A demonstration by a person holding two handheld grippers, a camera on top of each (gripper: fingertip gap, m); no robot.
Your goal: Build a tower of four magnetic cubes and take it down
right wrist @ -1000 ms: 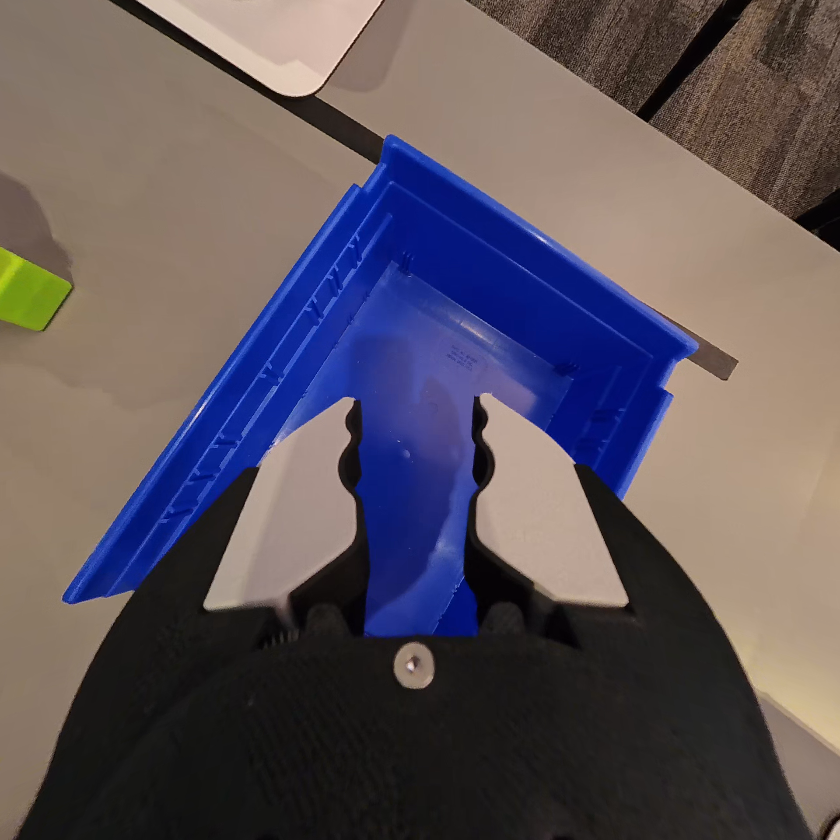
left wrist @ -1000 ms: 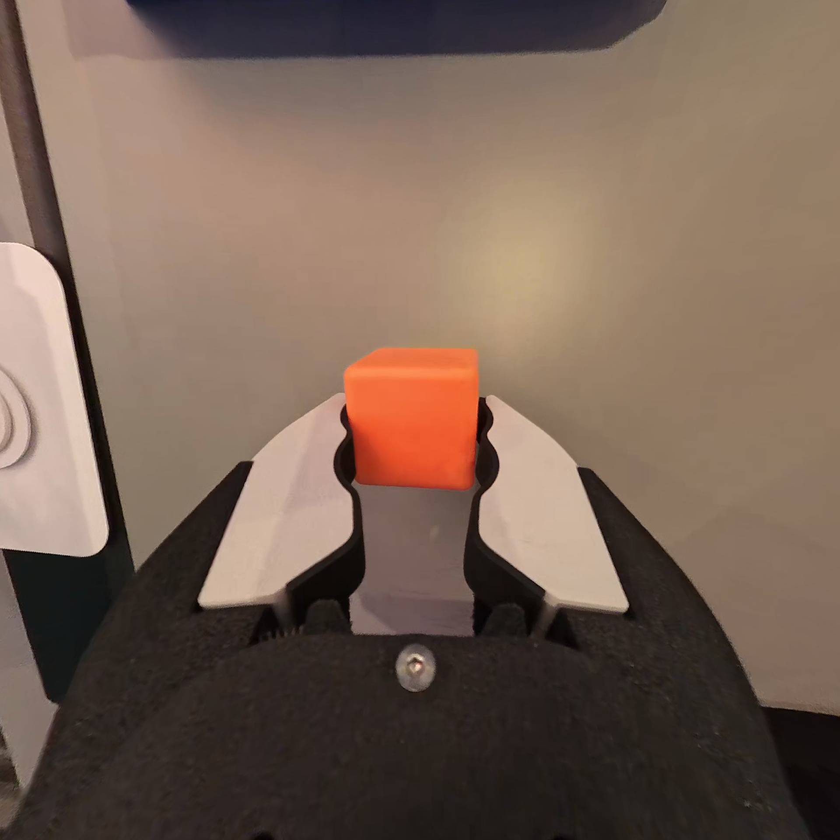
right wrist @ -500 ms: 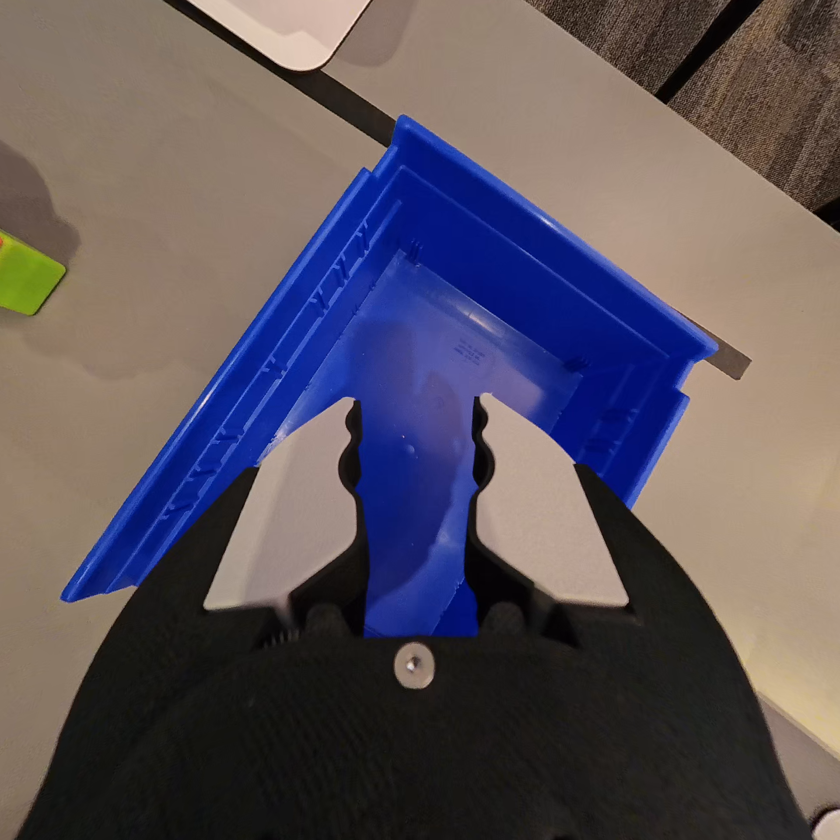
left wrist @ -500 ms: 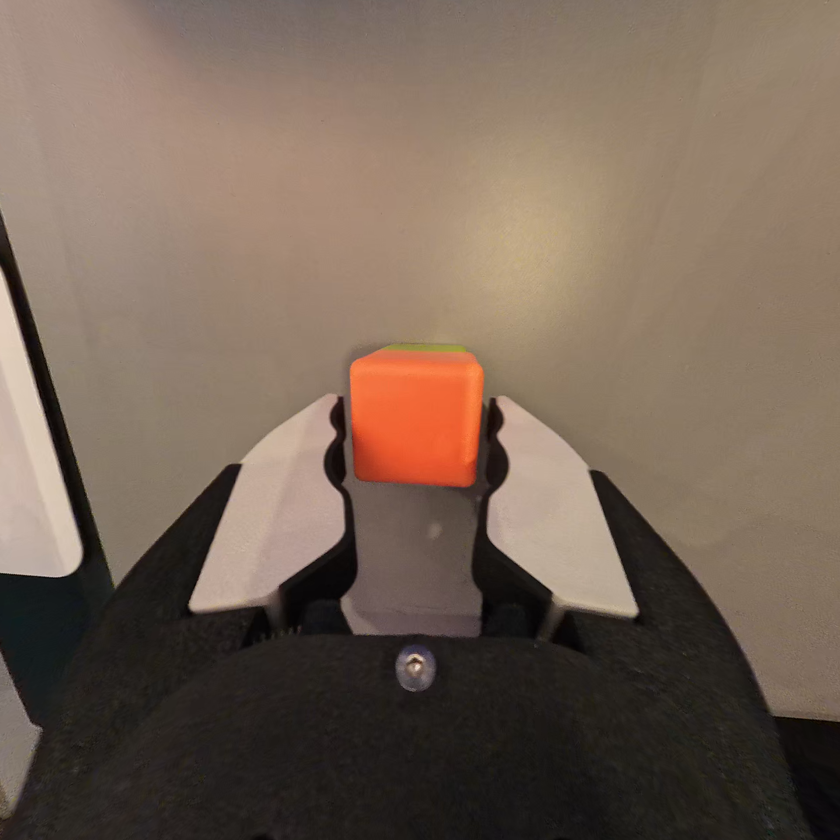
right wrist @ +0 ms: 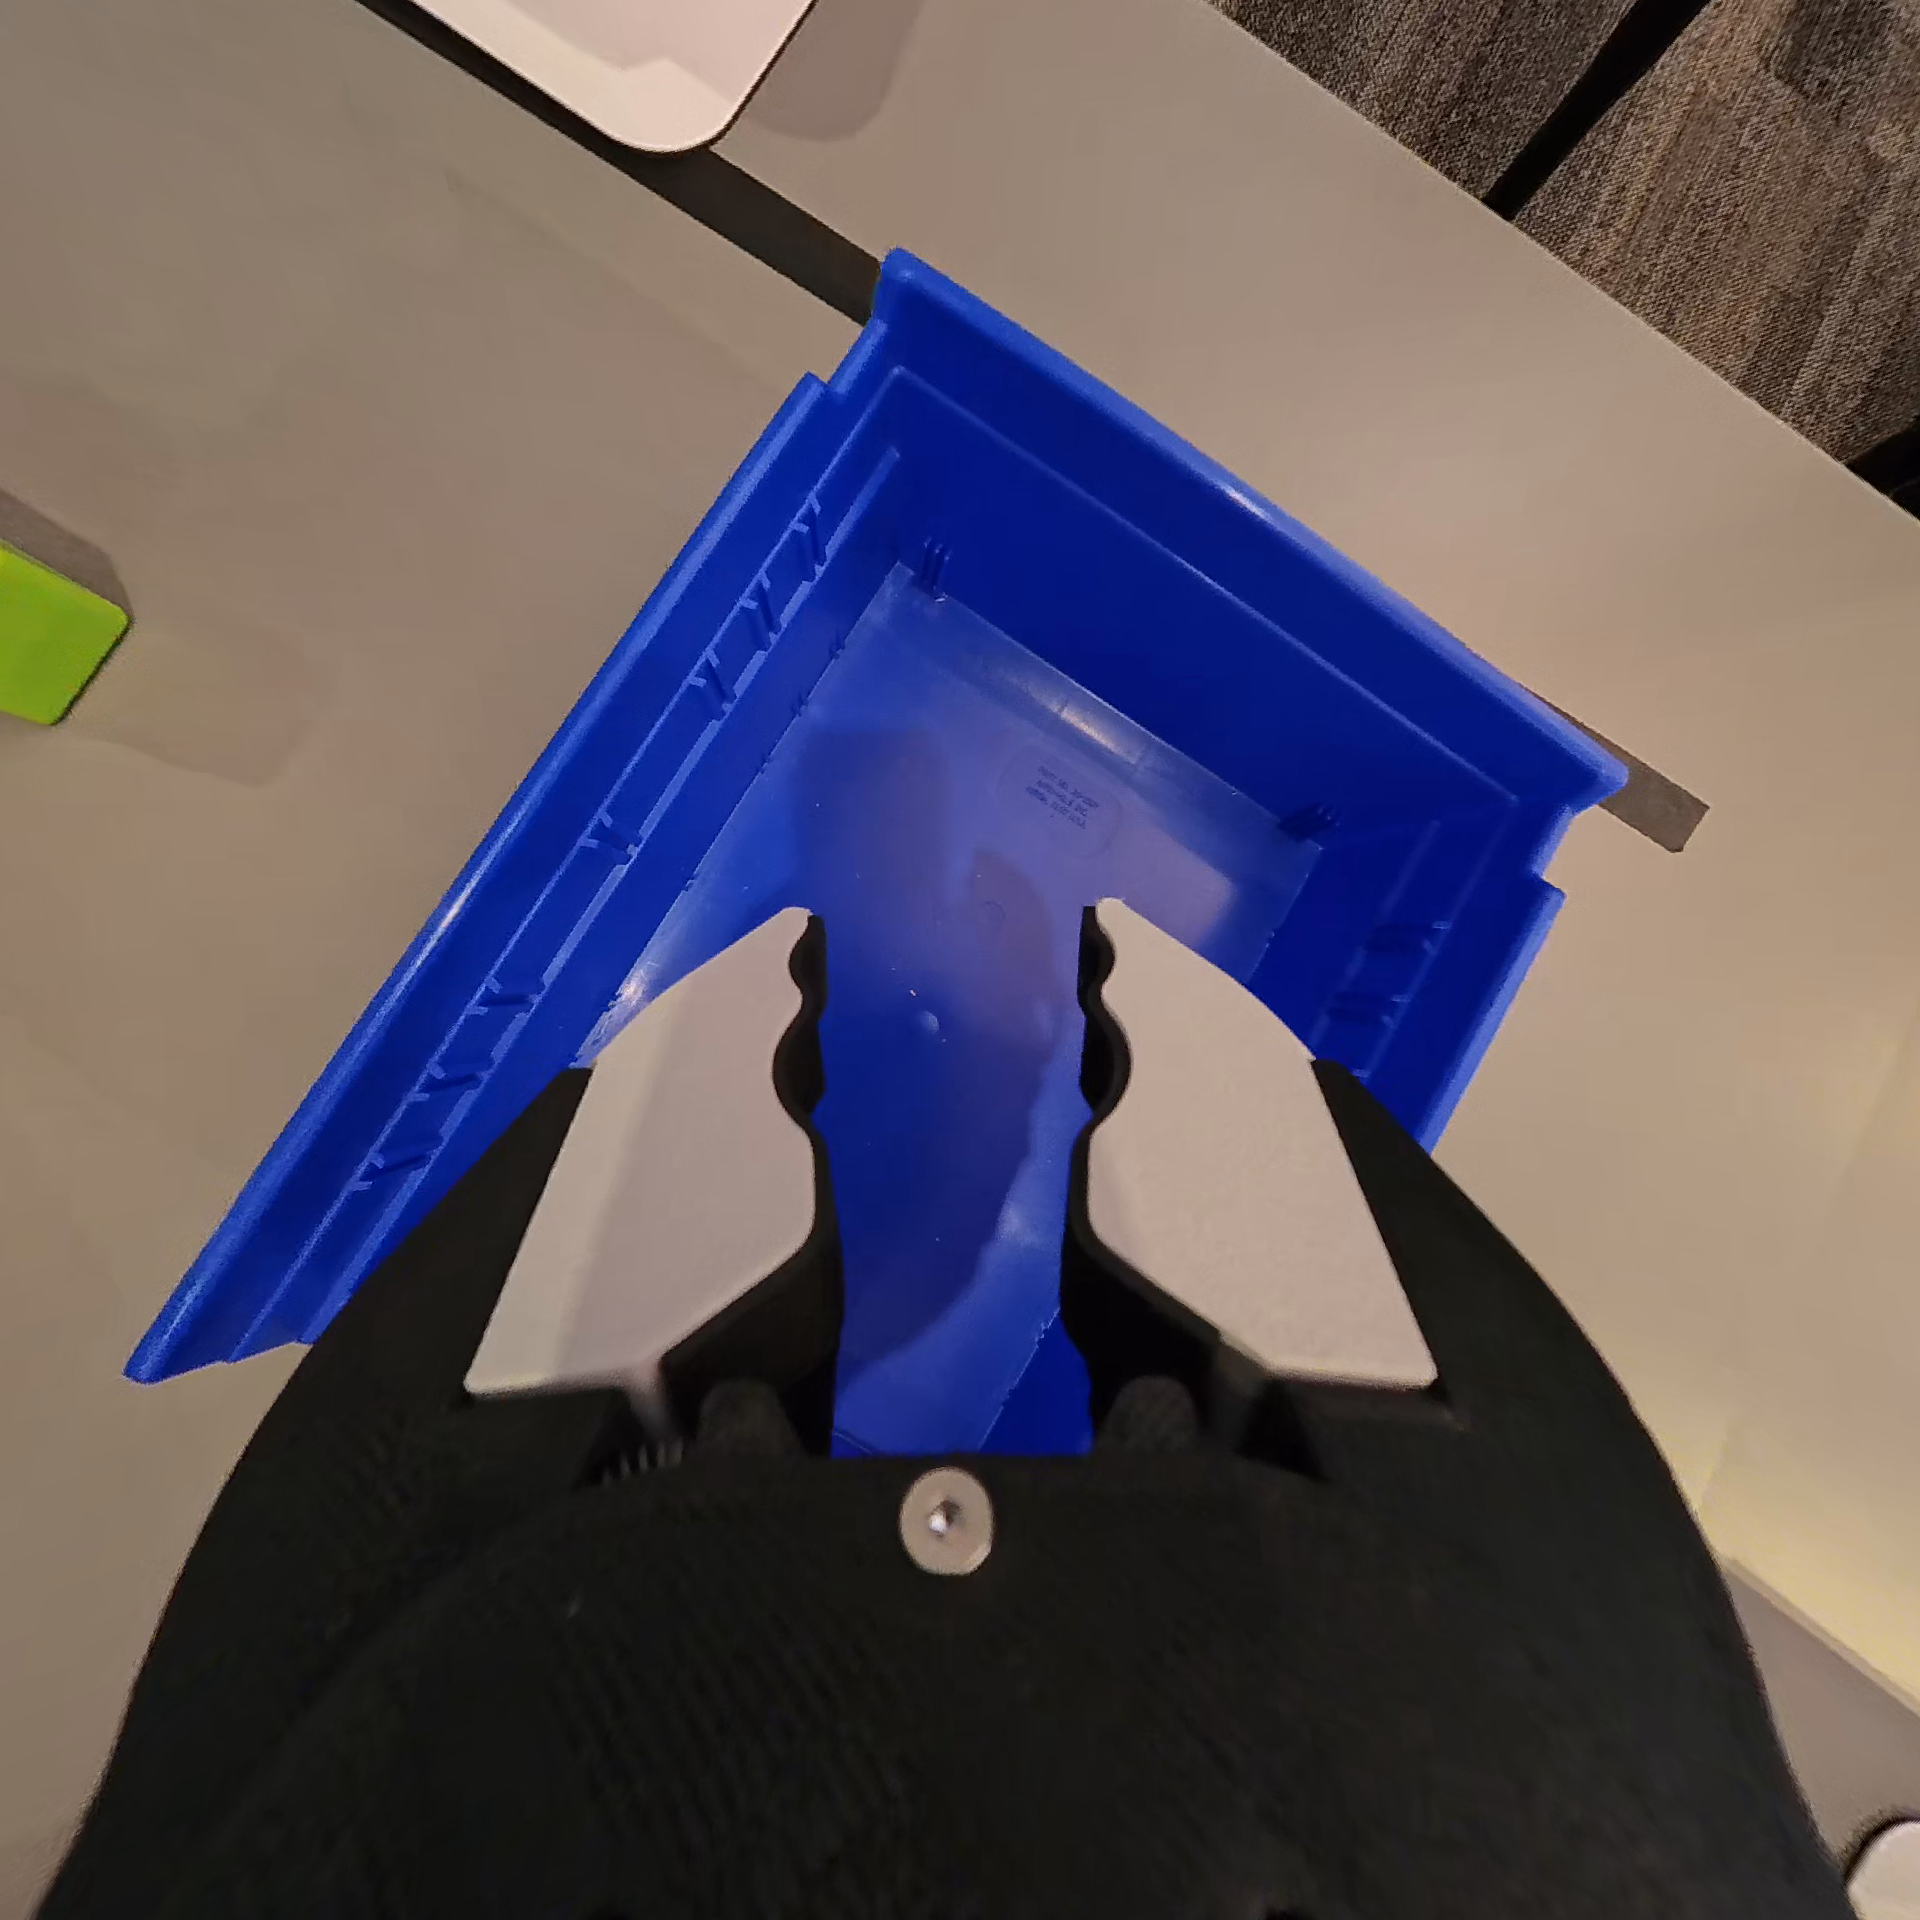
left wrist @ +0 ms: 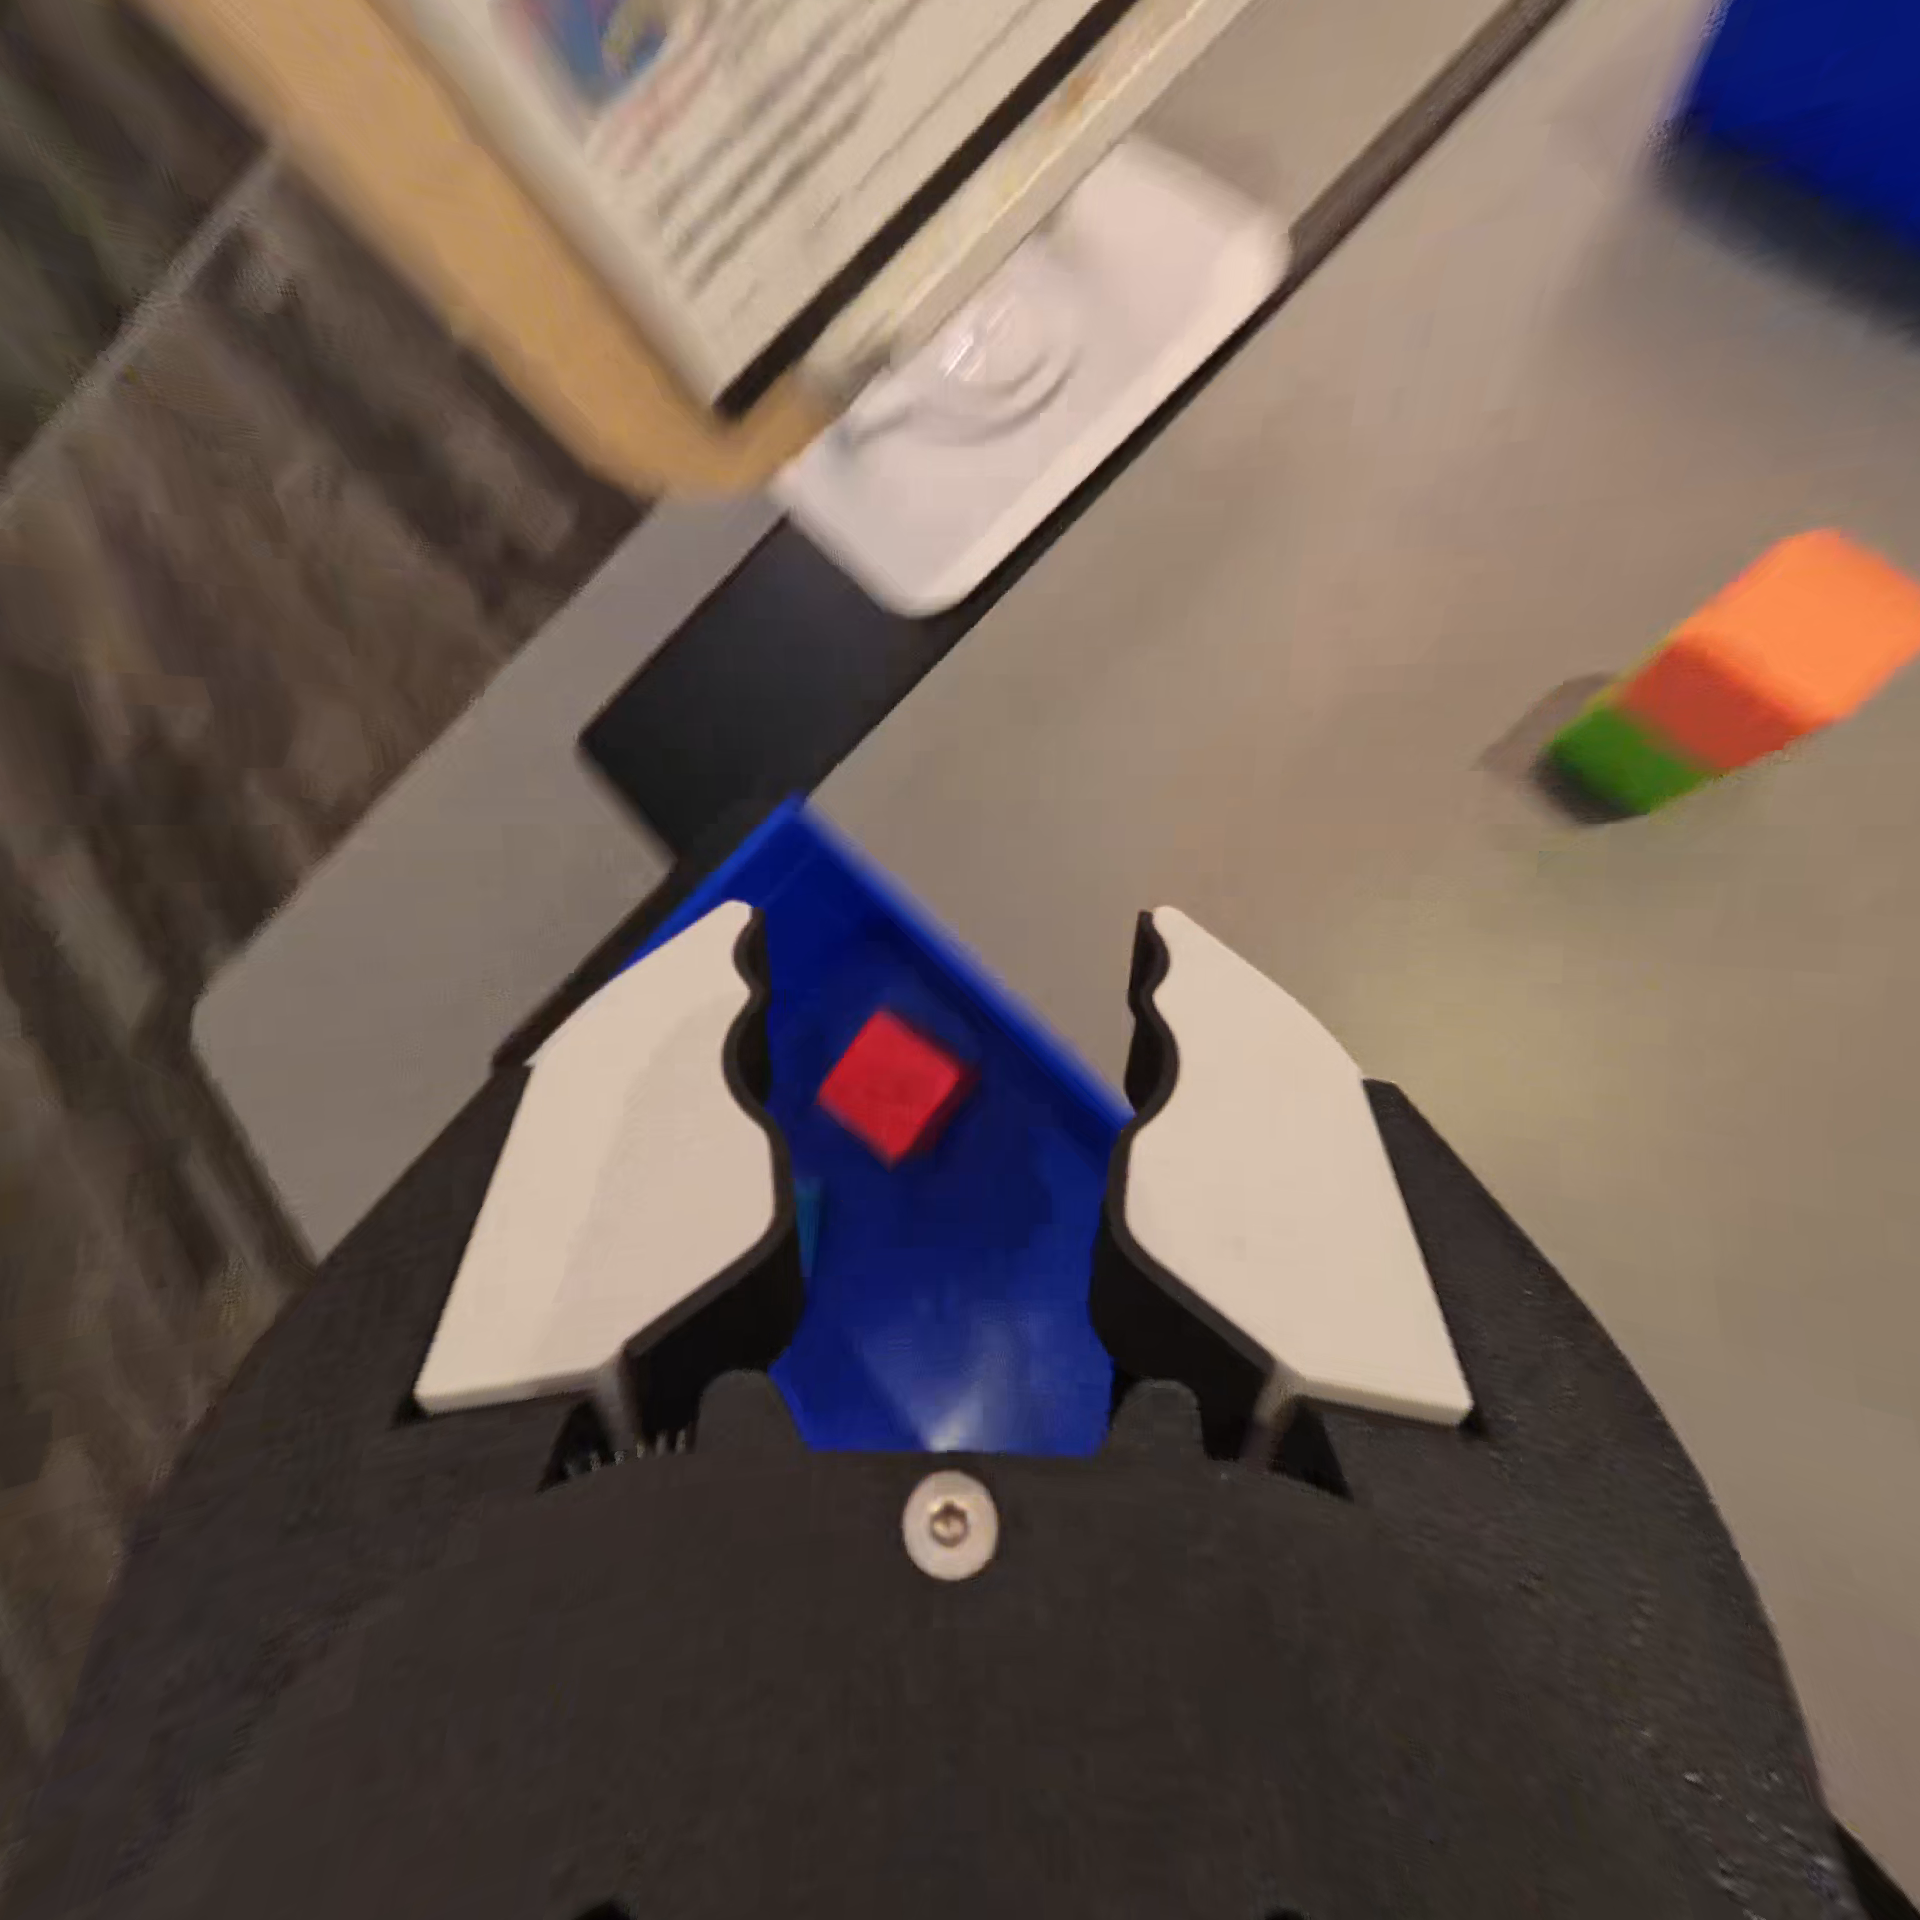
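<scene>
In the blurred left wrist view, my left gripper [left wrist: 945, 920] is open and empty, above a blue bin [left wrist: 966, 1268] that holds a red cube [left wrist: 888, 1081]. An orange cube [left wrist: 1787, 644] sits on a green cube [left wrist: 1621, 764] on the grey table [left wrist: 1299, 727], far to the right of this gripper. In the right wrist view, my right gripper [right wrist: 945, 914] is open and empty over a second blue bin [right wrist: 1247, 520] whose floor is bare. The green cube [right wrist: 52, 644] shows at the left edge of that view.
A white flat pad [left wrist: 1039, 416] lies by a dark gap in the table. Part of the other blue bin [left wrist: 1808, 114] shows at the top right. Grey carpet [left wrist: 156, 623] lies past the table edge. A white pad corner [right wrist: 623, 62] lies beyond the right bin. There is about 50 cm between the tips of the two grippers.
My left gripper opened, let go of the orange cube on top of the green cube, and swung away over the bin with the red cube. My right gripper stayed open and hardly moved.
</scene>
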